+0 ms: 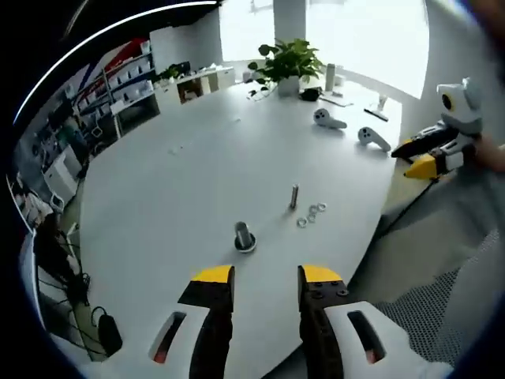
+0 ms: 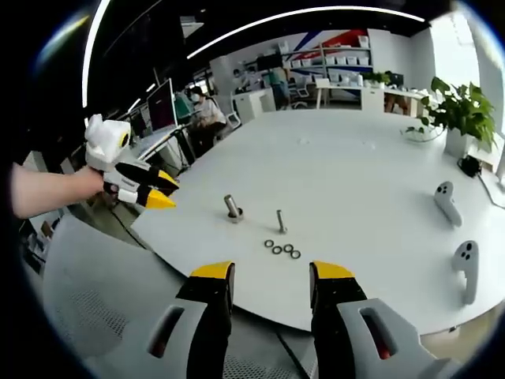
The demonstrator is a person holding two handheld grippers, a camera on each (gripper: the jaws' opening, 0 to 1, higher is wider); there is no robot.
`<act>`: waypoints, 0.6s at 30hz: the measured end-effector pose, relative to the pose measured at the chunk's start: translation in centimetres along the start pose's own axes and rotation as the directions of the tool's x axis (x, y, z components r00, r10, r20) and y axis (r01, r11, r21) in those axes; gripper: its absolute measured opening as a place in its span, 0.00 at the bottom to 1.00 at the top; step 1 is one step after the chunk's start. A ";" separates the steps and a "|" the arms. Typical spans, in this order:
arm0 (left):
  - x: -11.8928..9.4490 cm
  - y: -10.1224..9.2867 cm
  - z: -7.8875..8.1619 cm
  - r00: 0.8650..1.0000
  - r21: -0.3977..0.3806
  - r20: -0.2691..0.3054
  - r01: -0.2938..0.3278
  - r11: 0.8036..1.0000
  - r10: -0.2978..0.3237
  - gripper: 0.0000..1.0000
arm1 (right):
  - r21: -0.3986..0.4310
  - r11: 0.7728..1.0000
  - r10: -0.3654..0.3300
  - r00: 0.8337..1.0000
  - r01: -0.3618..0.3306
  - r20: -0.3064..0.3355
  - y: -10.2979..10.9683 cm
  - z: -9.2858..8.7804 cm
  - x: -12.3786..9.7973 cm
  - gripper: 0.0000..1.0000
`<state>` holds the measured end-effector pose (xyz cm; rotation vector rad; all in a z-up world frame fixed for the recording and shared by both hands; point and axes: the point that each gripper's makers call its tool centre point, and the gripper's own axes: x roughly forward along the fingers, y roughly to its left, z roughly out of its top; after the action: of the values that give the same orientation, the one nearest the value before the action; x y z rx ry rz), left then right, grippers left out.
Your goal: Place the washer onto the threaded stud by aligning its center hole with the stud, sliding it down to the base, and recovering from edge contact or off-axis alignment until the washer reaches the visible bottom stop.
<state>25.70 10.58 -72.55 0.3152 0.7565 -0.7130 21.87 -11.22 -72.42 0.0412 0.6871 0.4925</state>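
Two threaded studs stand on the white table: a thick one on a wide base [image 1: 244,236] [image 2: 232,208] and a thin one [image 1: 293,196] [image 2: 280,221]. Several loose washers [image 1: 311,214] [image 2: 282,249] lie in a short row beside the thin stud. My left gripper [image 1: 267,278] hovers open near the table's edge, short of the thick stud, with nothing between its jaws. My right gripper [image 2: 270,275] is open too, off the table's near edge, in line with the washers. The left gripper [image 2: 130,183] also appears held in a hand at the left of the right gripper view, and the right gripper [image 1: 434,154] at the right of the left gripper view.
Two white controllers [image 1: 329,119] [image 2: 447,200] lie on the table, with a potted plant [image 1: 287,63] [image 2: 459,114] beyond them. A grey mesh chair [image 1: 442,284] sits by the table's edge. Shelves [image 1: 118,87] and desks line the room's walls.
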 end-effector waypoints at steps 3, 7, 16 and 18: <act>-1.0 0.4 -0.2 0.999 -0.024 0.043 -0.004 1.000 0.005 0.30 | -0.008 1.000 0.003 1.000 -0.003 -0.013 0.1 -0.2 0.1 0.41; -2.8 0.3 -0.3 0.997 -0.040 0.079 -0.003 0.999 0.006 0.31 | -0.015 1.000 0.001 1.000 -0.001 -0.025 0.1 -0.4 0.1 0.42; -5.0 -0.3 -1.4 0.994 -0.023 0.112 -0.002 1.000 0.005 0.31 | -0.021 1.000 -0.015 0.999 0.014 -0.050 -0.2 -0.8 0.1 0.42; -5.4 -0.3 -1.5 0.991 -0.053 0.131 0.002 0.999 0.005 0.31 | -0.029 0.999 -0.024 0.998 0.023 -0.055 -0.3 -0.9 0.1 0.42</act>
<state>21.98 13.68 -69.74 0.2188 0.6494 -0.7040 21.51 -11.55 -73.20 -0.0071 0.7335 0.4820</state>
